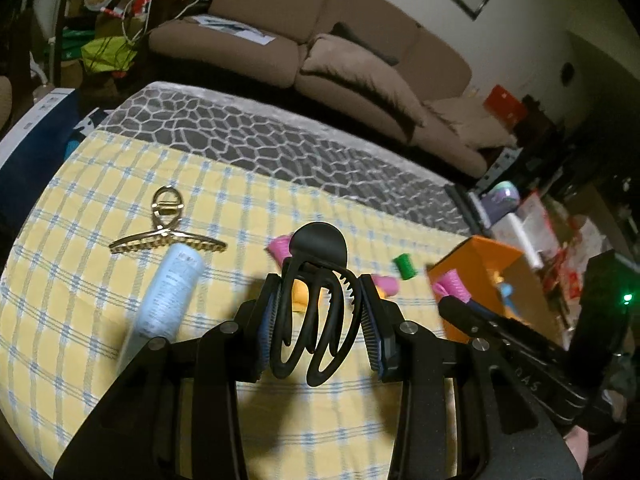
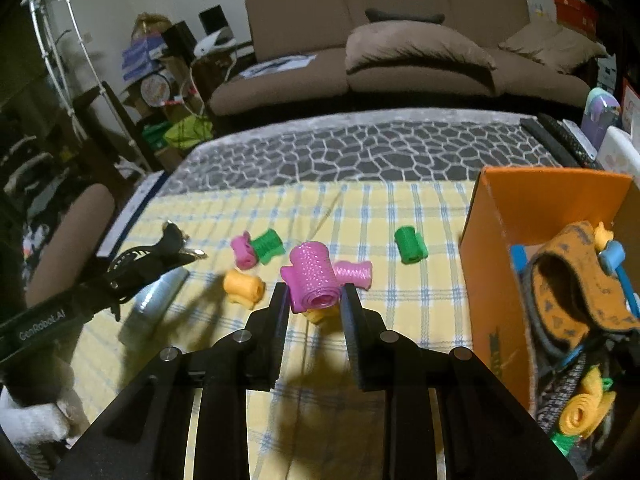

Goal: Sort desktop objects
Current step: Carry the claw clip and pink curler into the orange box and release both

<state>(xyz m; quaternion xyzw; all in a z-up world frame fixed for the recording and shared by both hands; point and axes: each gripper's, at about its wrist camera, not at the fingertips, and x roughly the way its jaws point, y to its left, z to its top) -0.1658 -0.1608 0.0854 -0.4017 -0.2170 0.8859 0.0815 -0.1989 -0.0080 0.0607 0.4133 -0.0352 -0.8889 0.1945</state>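
Note:
My left gripper point(image 1: 318, 312) is shut on a black hair claw clip point(image 1: 316, 296), held above the yellow checked cloth point(image 1: 100, 320). My right gripper point(image 2: 314, 300) is shut on a magenta hair roller point(image 2: 312, 280), held above the cloth left of the orange box point(image 2: 500, 280). The box holds an orange strap point(image 2: 576, 292) and several rollers. A gold claw clip point(image 1: 166, 224) and a pale blue tube point(image 1: 168, 296) lie on the cloth to the left. Loose rollers lie around: green point(image 2: 410, 244), pink point(image 2: 354, 274), orange point(image 2: 242, 286), and a magenta and green pair point(image 2: 256, 248).
A grey patterned mat point(image 2: 360, 152) covers the far part of the table. A brown sofa point(image 2: 400, 40) stands behind it. Clutter and boxes point(image 1: 540, 220) stand at the right side. The left gripper shows in the right wrist view point(image 2: 132, 268) at the left.

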